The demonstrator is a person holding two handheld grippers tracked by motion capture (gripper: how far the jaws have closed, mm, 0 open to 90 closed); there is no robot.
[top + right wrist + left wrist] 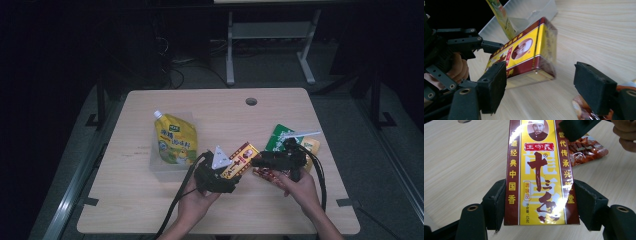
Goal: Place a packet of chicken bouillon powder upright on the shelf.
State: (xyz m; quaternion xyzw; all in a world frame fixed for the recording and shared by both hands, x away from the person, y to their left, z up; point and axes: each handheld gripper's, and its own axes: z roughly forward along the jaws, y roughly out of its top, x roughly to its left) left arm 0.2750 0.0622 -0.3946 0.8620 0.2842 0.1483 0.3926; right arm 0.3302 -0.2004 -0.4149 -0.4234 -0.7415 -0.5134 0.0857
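Left gripper [537, 202] clamped on spice box [539, 170]; right gripper [541, 87] jaws apart, empty. Glossy wrap could slip, dropping box near table's [150, 210] front edge.

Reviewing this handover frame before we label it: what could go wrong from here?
1. The left claw grips only the near end of the spice box, whose glossy wrap could let it slip or tilt.
2. The right claw stands open close to the box's far end; closing off-centre could knock it askew.
3. The red snack packet lies just under the right claw and could be snagged or pushed.
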